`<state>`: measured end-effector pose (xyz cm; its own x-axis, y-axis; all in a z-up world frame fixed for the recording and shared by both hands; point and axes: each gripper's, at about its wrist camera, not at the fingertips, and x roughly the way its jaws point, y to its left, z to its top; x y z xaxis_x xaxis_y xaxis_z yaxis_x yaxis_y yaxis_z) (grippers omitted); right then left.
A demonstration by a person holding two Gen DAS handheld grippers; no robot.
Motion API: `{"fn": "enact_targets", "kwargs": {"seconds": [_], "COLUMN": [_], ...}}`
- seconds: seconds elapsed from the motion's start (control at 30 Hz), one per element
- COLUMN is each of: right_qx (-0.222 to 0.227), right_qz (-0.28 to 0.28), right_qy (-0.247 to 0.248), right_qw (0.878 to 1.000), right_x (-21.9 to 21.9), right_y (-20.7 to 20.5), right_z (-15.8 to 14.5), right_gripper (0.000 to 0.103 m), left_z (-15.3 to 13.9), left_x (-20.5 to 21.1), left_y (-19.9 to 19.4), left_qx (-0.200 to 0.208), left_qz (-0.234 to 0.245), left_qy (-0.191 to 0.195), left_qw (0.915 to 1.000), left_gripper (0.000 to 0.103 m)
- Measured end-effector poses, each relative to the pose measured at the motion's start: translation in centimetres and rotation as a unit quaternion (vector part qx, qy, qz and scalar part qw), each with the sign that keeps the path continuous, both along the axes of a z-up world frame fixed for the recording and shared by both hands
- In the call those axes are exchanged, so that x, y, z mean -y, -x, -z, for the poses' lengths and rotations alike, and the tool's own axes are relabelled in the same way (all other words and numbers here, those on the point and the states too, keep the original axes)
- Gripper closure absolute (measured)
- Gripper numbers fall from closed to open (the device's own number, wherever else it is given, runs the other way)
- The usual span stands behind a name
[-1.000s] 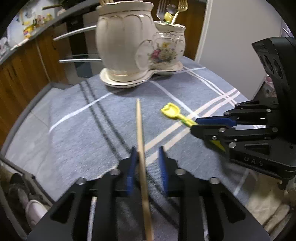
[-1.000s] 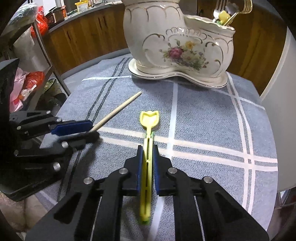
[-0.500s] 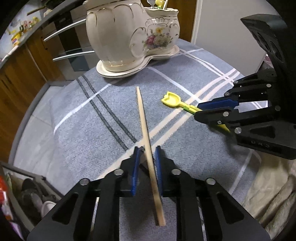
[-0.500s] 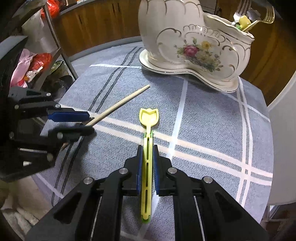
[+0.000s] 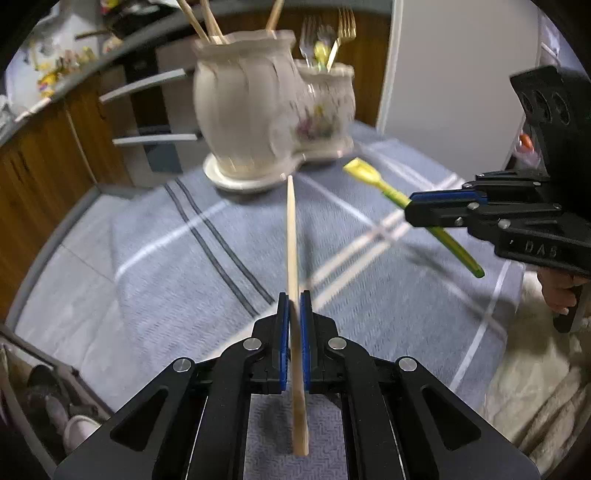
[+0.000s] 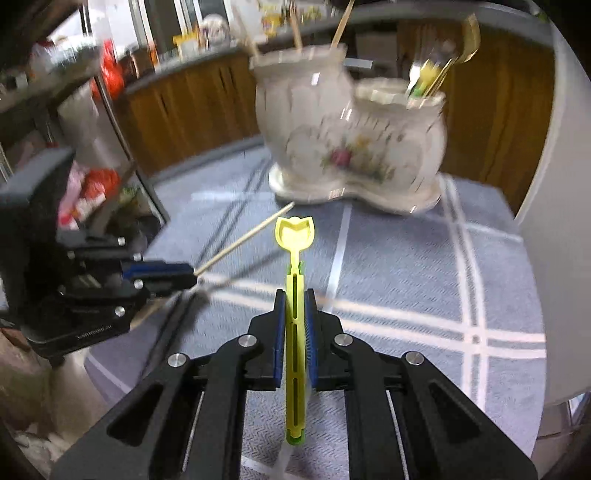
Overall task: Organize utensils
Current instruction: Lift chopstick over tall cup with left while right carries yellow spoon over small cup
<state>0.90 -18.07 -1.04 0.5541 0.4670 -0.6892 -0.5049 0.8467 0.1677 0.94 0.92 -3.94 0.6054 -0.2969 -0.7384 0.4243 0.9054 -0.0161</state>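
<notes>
Left gripper (image 5: pixel 294 295) clamped tight on a wooden chopstick (image 5: pixel 292 229), blue pads (image 5: pixel 283 332) pressed flat against both sides of the stick; thin tip running straight ahead of the jaws, thick end trailing back between the black arms; stick clear of the grey checked tablecloth (image 5: pixel 177 266) below. Right gripper (image 6: pixel 294 295) likewise closed, pinching a yellow plastic scoop (image 6: pixel 294 236) by its slotted handle; scoop head pointing forward past the fingertips, green-tipped tail hanging back between the arms; scoop lifted off the cloth too.

Seen from the left tool: right gripper (image 5: pixel 410 208) off to the right and a little ahead, scoop (image 5: pixel 373 181) slanting out of it up and to the left; part of a hand (image 5: pixel 559 293) gripping its handle at the far right edge. Seen from the right tool: left gripper (image 6: pixel 192 275) off to the left, chopstick (image 6: pixel 243 238) angling forward and rightward from it, tip ending just left of the scoop head, not touching.

Dead ahead of both tools, beyond the two tips: a white floral ceramic holder (image 5: pixel 273 110) with two compartments on its saucer; chopsticks (image 5: pixel 207 18) upright in the taller compartment, forks (image 5: pixel 325 40) and something yellow in the lower one; blurred in both views. Wooden cabinets (image 6: pixel 192 99) farther behind.
</notes>
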Motion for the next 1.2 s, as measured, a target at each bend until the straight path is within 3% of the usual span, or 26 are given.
{"fn": "enact_targets", "kwargs": {"seconds": [0.3, 0.5, 0.67, 0.93, 1.2], "right_qx": [0.119, 0.165, 0.208, 0.212, 0.216], "right_qz": [0.045, 0.069, 0.078, 0.094, 0.107], "right_qy": [-0.082, -0.124, -0.164, -0.219, -0.206], "right_qw": [0.989, 0.976, 0.961, 0.948, 0.948], "right_x": [1.8, 2.7, 3.1, 3.4, 2.7], "right_y": [-0.4, -2.3, -4.7, -10.1, -13.5], "right_z": [-4.1, -6.5, -8.6, -9.2, -8.3], "right_gripper": [0.093, 0.093, 0.093, 0.093, 0.093], "left_z": [-4.0, -7.3, -10.1, -13.5, -13.5], "left_x": [-1.3, -0.4, 0.4, 1.5, 2.9], "left_y": [1.3, 0.4, -2.2, -8.4, -11.9], "left_qx": [0.098, 0.169, 0.22, 0.275, 0.3], "left_qz": [-0.003, 0.003, -0.004, -0.039, -0.067], "left_qy": [0.08, 0.107, 0.147, 0.191, 0.183], "left_qw": [0.992, 0.9798, 0.9644, 0.9416, 0.934], "left_gripper": [0.097, 0.096, 0.097, 0.096, 0.096]}}
